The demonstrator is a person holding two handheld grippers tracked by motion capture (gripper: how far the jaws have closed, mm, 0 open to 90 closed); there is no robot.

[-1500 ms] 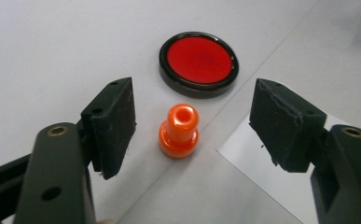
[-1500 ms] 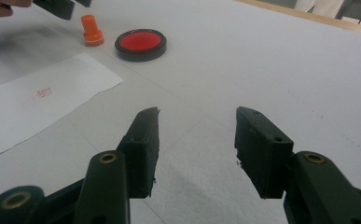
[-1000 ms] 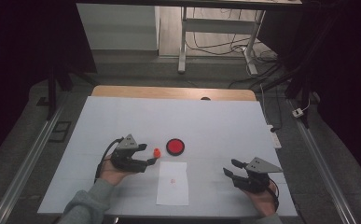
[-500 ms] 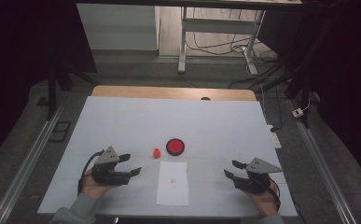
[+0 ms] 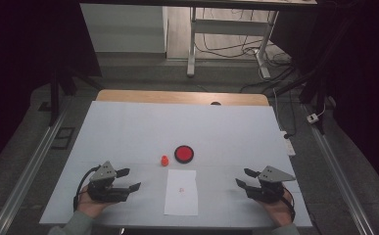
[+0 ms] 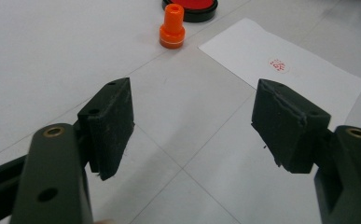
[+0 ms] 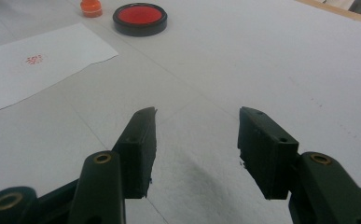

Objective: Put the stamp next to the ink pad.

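We hold our left gripper (image 5: 126, 179) and right gripper (image 5: 246, 178) released, either side of the stamped paper (image 5: 181, 192). Beyond it, the upright orange stamp (image 5: 164, 160) could topple if clipped.

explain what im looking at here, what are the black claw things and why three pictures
A person sits at a table holding a hand-held gripper in each hand: the left gripper and the right gripper. Each is a clamp with two black jaws.

One picture is taken from above the table. The other two come from small cameras riding on each gripper, looking out along its jaws.

On the table lie a sheet of paper bearing a small red stamp mark, a red ink pad, and a little orange stamp standing upright beside the pad.

Both grippers are open and hold nothing.
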